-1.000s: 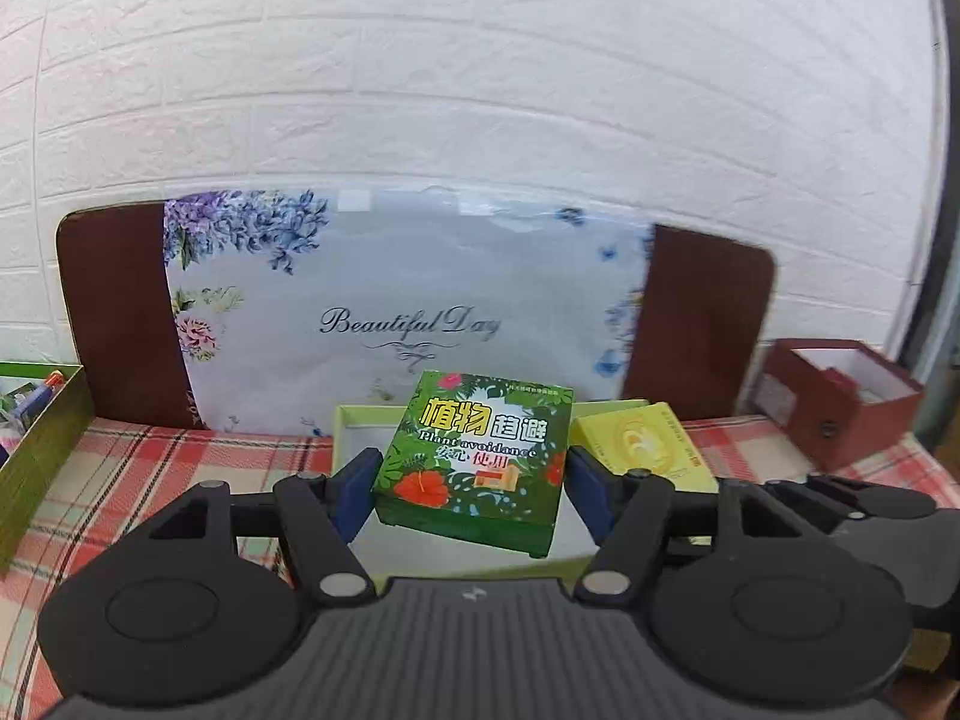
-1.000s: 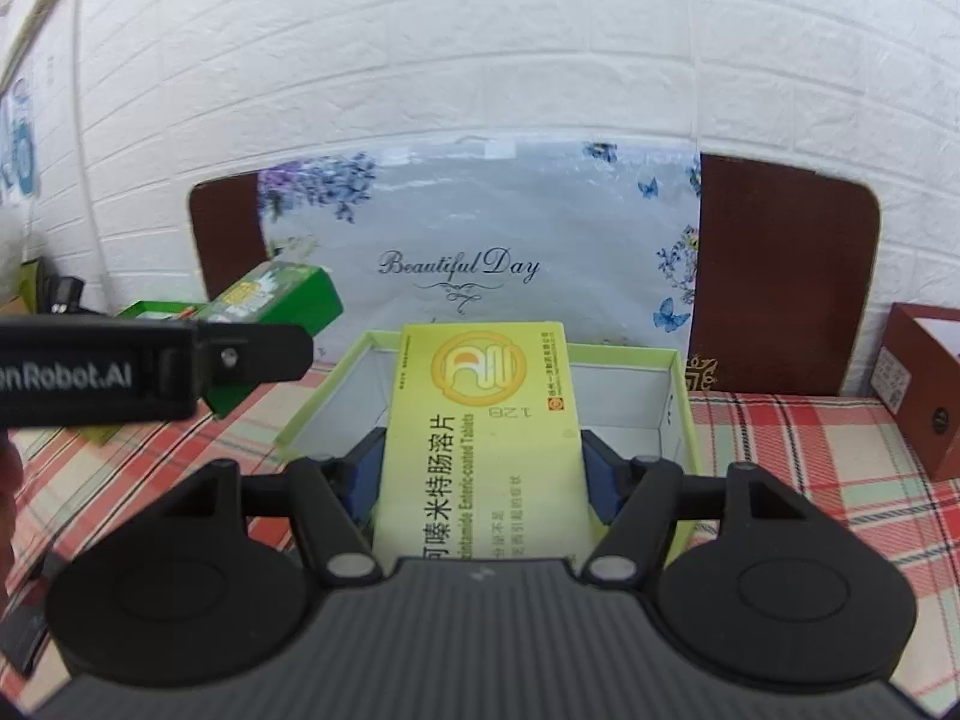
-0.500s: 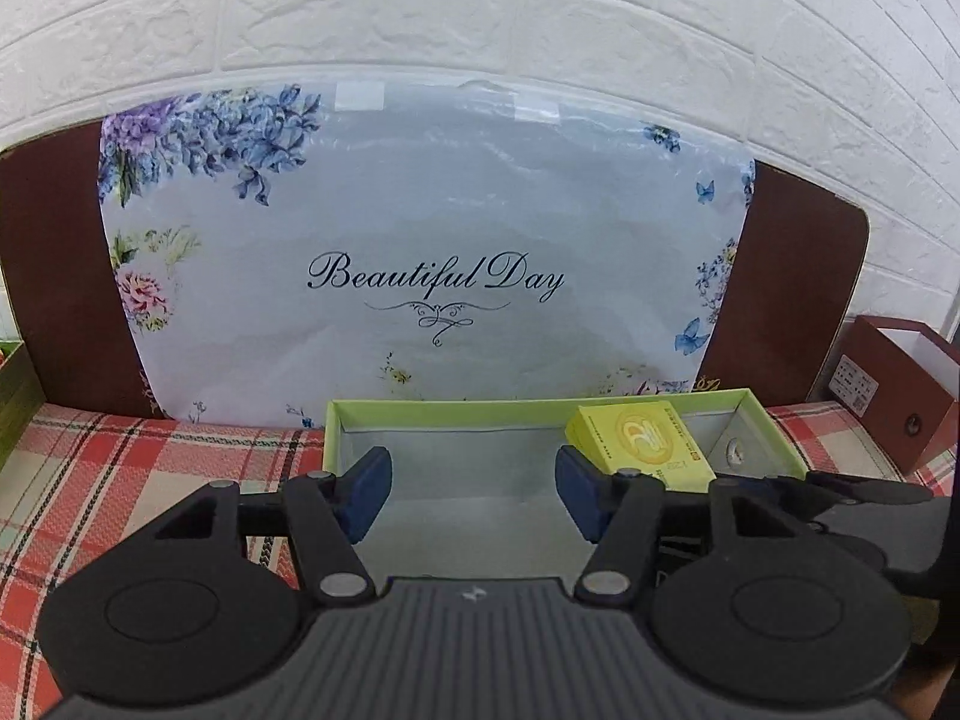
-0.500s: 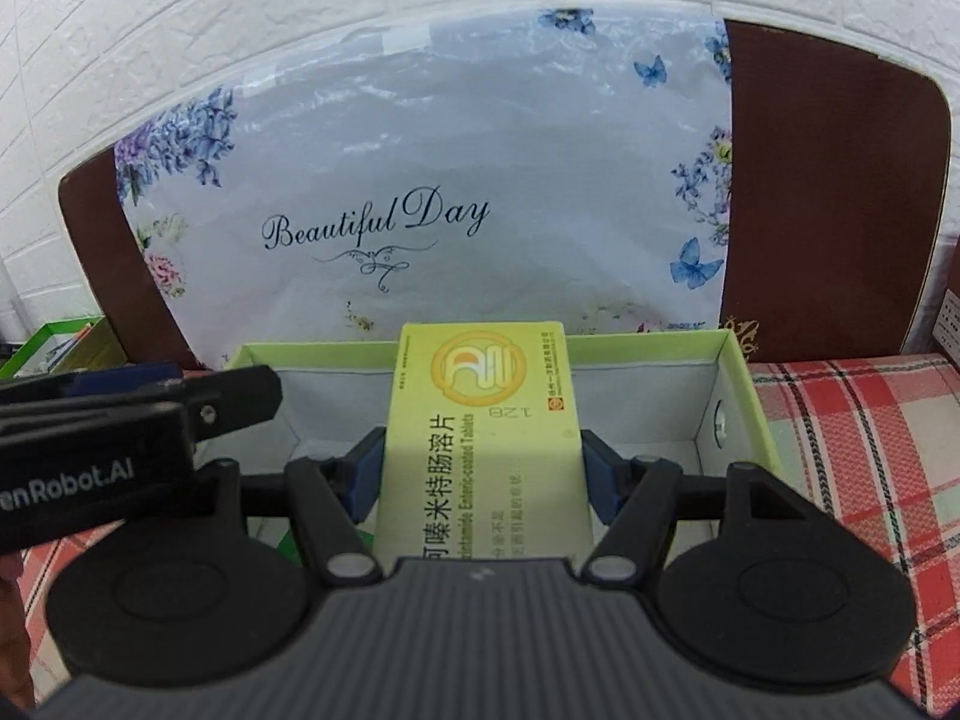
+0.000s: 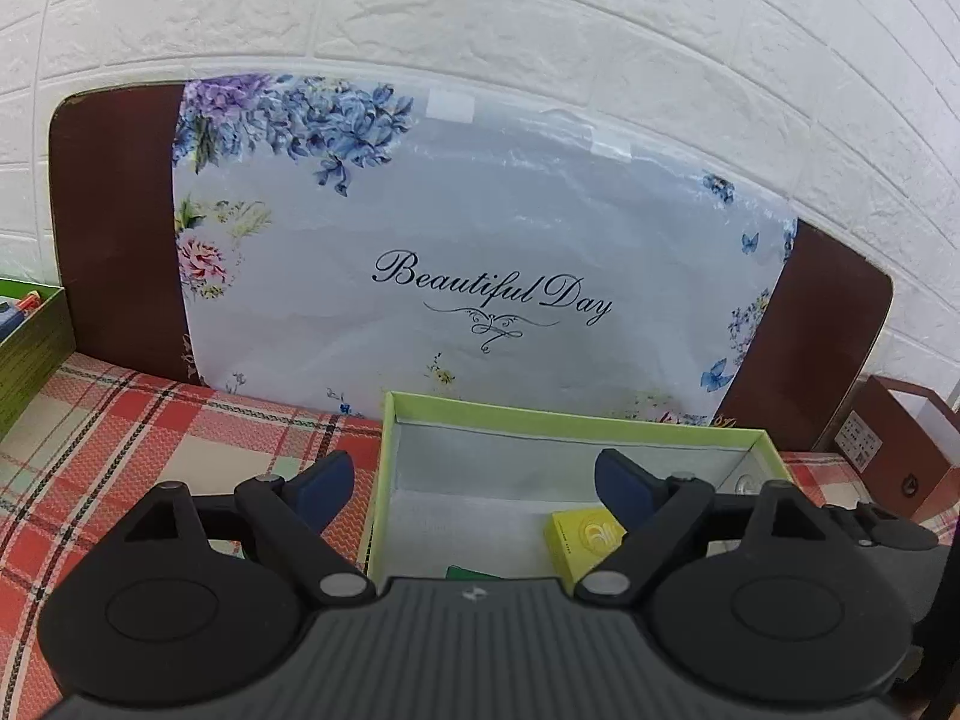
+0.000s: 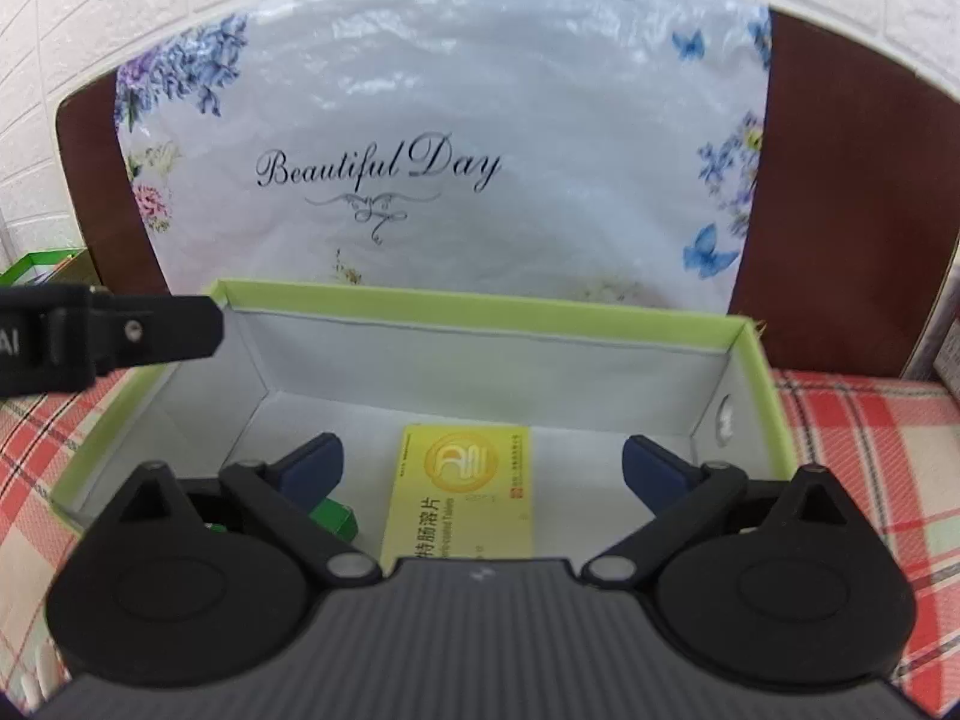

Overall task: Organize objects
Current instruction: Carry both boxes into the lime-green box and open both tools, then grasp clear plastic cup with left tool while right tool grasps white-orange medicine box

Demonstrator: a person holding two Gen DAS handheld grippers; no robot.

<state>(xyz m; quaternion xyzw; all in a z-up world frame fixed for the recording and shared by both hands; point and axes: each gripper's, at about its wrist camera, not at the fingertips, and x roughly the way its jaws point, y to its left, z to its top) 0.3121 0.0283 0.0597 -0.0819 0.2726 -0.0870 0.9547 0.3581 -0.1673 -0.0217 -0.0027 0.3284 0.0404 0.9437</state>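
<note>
Now both grippers' jaws gape wide above the lime-rimmed cardboard box (image 6: 492, 313) holding a flat yellow carton (image 6: 462, 489).

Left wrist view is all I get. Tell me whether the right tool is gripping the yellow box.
Observer: No. The right tool is open. The yellow box lies flat on the floor of the tray, between the fingers and clear of both.
Operator: Locate the green box.
Observer: The green box sits in the tray left of the yellow one, partly hidden behind the right tool's left finger.
Operator: Report where my tool is.
Observer: One finger of the left tool hovers by the tray's back left corner.
</note>
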